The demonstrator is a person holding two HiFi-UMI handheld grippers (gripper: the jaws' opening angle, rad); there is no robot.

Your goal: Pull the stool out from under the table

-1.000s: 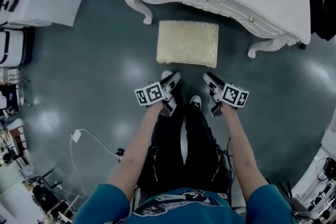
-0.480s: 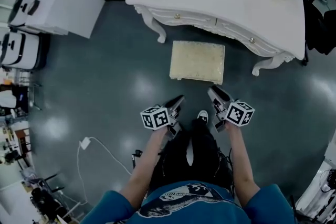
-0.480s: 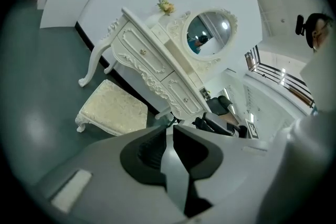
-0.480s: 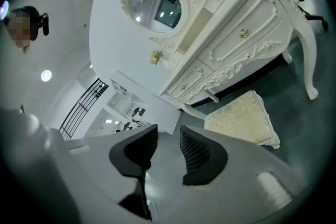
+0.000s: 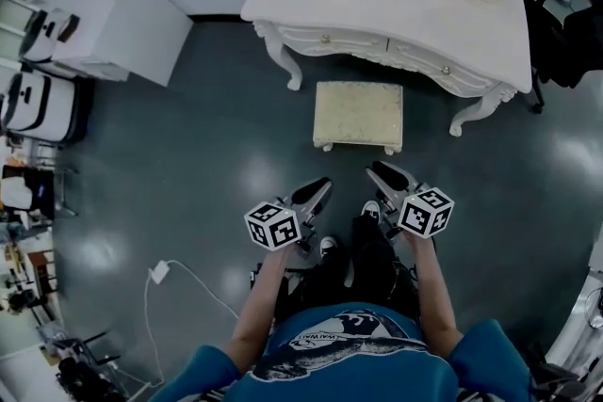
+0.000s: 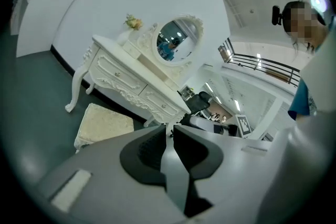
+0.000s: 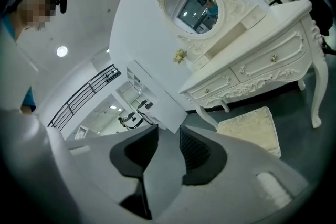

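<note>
The cream cushioned stool (image 5: 358, 116) stands on the dark floor just in front of the white dressing table (image 5: 396, 5), clear of its legs. Both grippers hang in the air nearer me, apart from the stool. My left gripper (image 5: 317, 193) is shut with nothing in it. My right gripper (image 5: 382, 174) is open by a narrow gap and holds nothing. In the left gripper view the stool (image 6: 102, 124) lies low at the left beyond the left gripper (image 6: 169, 131). From the right gripper (image 7: 169, 131), the stool (image 7: 252, 131) shows below the table (image 7: 252, 63).
White shelving and cases (image 5: 57, 42) line the left side. A white cable with an adapter (image 5: 160, 273) lies on the floor at lower left. A dark chair (image 5: 565, 24) stands right of the table. My own shoes (image 5: 327, 247) are below the grippers.
Both grippers have risen and drawn back from the stool's near edge. The stool looks smaller and farther off, and more of the table shows.
</note>
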